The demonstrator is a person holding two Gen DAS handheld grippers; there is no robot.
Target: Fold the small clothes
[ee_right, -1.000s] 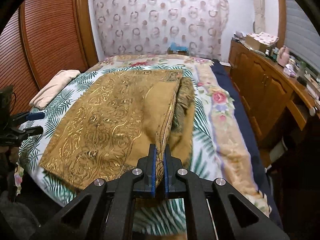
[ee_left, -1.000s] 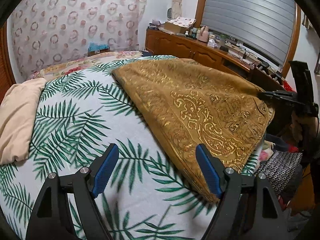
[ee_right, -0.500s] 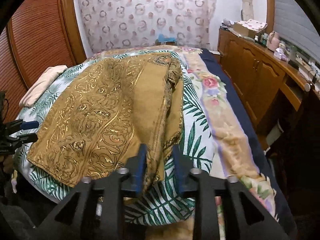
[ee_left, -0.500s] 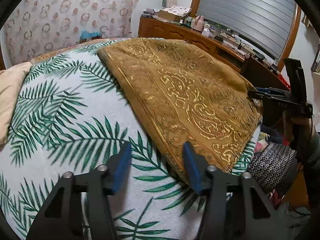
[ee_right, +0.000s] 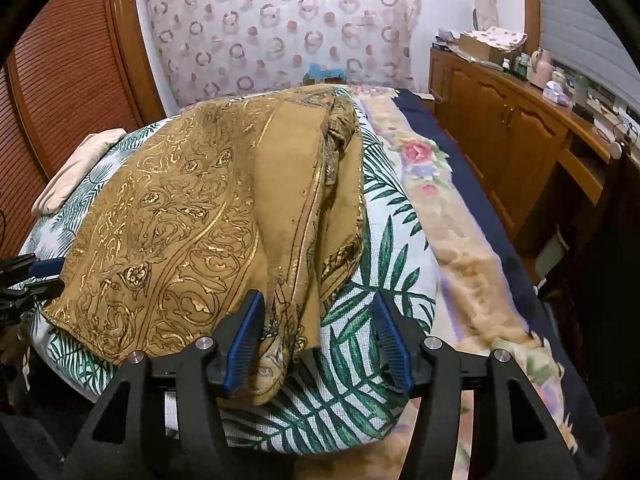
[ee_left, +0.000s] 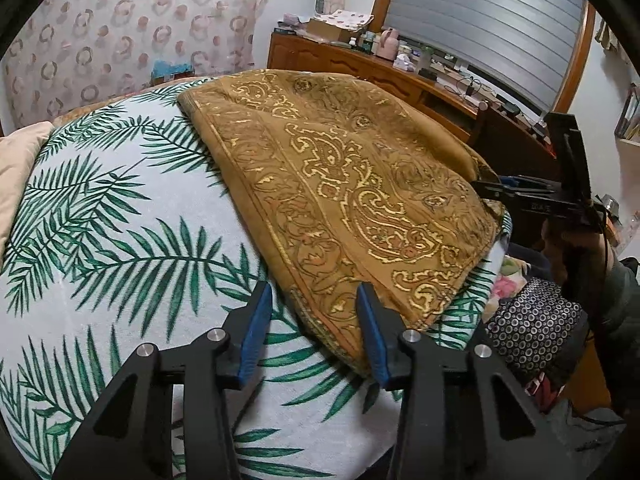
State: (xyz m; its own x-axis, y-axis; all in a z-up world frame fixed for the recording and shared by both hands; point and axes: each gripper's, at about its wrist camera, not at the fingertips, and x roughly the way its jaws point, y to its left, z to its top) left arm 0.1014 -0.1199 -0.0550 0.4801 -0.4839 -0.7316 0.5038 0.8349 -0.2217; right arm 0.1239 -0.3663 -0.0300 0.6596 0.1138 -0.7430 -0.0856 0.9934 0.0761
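A mustard cloth with gold paisley print (ee_left: 360, 184) lies folded on the palm-leaf bedspread (ee_left: 120, 240). My left gripper (ee_left: 314, 292) is at the cloth's near corner. Its jaws are closing with the hem between them, but the pads do not press it. In the right wrist view the cloth (ee_right: 168, 220) shows a doubled fold along its right side. My right gripper (ee_right: 318, 300) straddles that fold's near end; its jaws are opening and the fold leans by the left pad. Each gripper shows in the other's view: the right gripper (ee_left: 520, 192) and the left gripper (ee_right: 36, 276).
A beige folded piece (ee_right: 76, 168) lies at the bed's far left. A floral blanket (ee_right: 460, 240) runs along the bed's right side, next to a wooden dresser (ee_right: 500, 120) with clutter on top. Dark dotted fabric (ee_left: 532, 320) hangs off the bed's near edge.
The right jaws, shut on the cloth's folded edge a second ago, have spread and let it drop. The left jaws have narrowed and moved in onto the cloth's corner.
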